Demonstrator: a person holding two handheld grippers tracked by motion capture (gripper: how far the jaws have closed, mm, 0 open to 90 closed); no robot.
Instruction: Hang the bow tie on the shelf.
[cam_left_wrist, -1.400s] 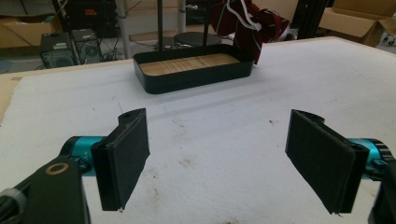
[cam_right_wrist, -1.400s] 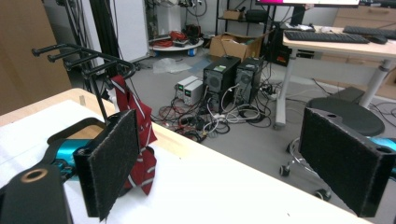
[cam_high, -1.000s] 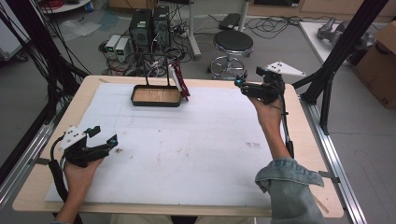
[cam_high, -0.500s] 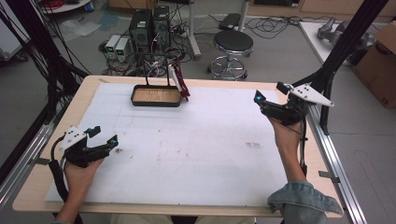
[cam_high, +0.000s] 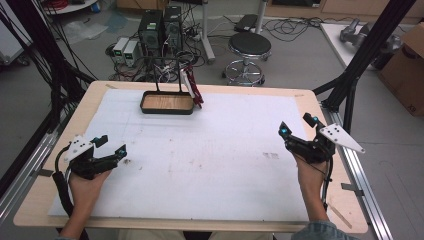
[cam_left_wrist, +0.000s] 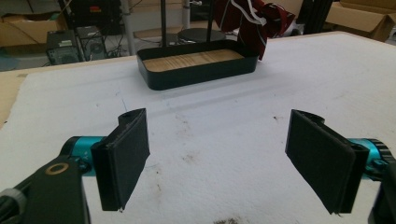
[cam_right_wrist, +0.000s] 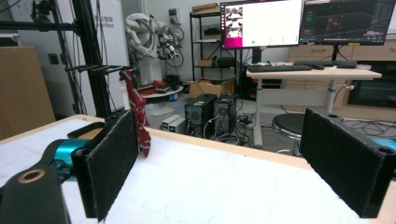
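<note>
A black tray (cam_high: 167, 110) with a wooden floor stands at the far middle of the white mat (cam_high: 210, 160); in the left gripper view the tray (cam_left_wrist: 196, 77) is straight ahead. A dark red striped cloth (cam_high: 193, 89) hangs from a thin black rack at the tray's right end, and I also see the cloth (cam_left_wrist: 254, 21) (cam_right_wrist: 138, 112) from both grippers. My left gripper (cam_high: 112, 144) (cam_left_wrist: 219, 163) rests open near the mat's left edge, holding nothing. My right gripper (cam_high: 298, 125) (cam_right_wrist: 224, 163) is open and empty near the right edge.
Black frame posts (cam_high: 360, 65) rise at both sides of the table. Behind the far edge are a round stool (cam_high: 249, 47) and computer cases (cam_high: 160, 27) with cables. A cardboard box (cam_high: 407, 65) sits at the far right. A desk with monitors (cam_right_wrist: 303, 21) stands beyond.
My right gripper has pulled back from the far right area, near the tray's level, toward the person along the right edge. The left gripper has stayed where it was.
</note>
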